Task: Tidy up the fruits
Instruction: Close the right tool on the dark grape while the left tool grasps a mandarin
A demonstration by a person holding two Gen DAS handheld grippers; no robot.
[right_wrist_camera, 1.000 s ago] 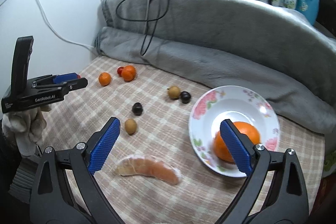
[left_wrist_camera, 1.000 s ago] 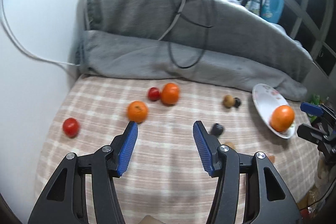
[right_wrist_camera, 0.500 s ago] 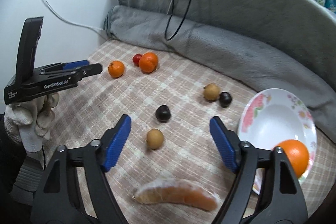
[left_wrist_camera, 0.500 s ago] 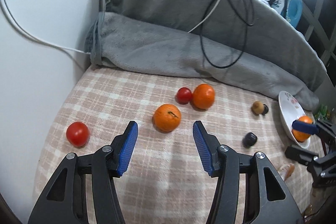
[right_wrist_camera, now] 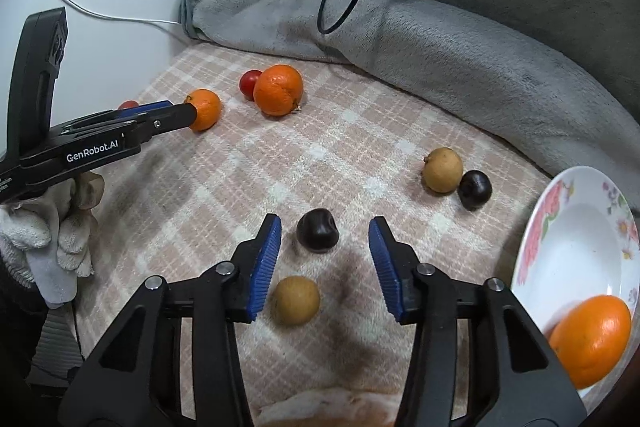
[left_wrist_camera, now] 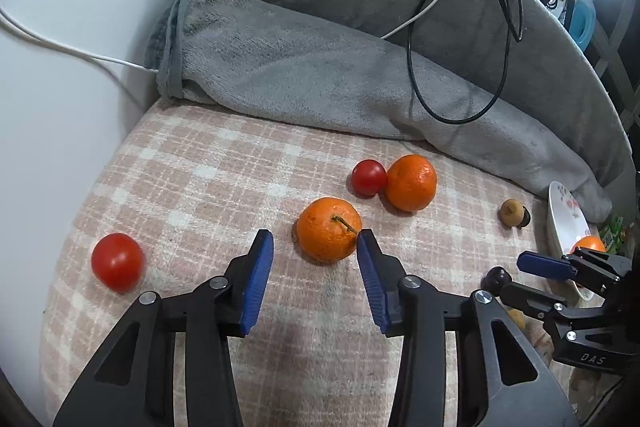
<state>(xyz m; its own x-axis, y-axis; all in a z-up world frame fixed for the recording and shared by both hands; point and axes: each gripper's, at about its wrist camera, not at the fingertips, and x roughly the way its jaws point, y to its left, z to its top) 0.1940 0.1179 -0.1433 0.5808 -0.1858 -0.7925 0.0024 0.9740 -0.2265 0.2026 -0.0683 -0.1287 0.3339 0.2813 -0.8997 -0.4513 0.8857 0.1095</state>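
In the left wrist view my left gripper (left_wrist_camera: 315, 247) hovers low over the checked cloth, its jaws closing. A stemmed orange (left_wrist_camera: 328, 235) lies just ahead between its fingertips, and the pads do not press it. In the right wrist view my right gripper (right_wrist_camera: 325, 227) is also closing. A dark round fruit (right_wrist_camera: 318, 235) sits between its tips and a tan round fruit (right_wrist_camera: 296, 301) lies further back between the pads; neither is gripped. A flowered white plate (right_wrist_camera: 580, 247) at the right holds one orange (right_wrist_camera: 592, 339).
A large tomato (left_wrist_camera: 117, 261) lies left; a small tomato (left_wrist_camera: 369, 177) touches another orange (left_wrist_camera: 411, 182). A tan fruit (right_wrist_camera: 442, 171) and a dark fruit (right_wrist_camera: 475, 189) sit near the plate. A grey blanket (left_wrist_camera: 320, 67) with cables walls the back. A gloved hand (right_wrist_camera: 52, 239) holds the left gripper.
Both grippers dropped toward the cloth and their jaws narrowed. The left closed in on the stemmed orange. The right swung left from the plate to over the small dark and tan fruits.
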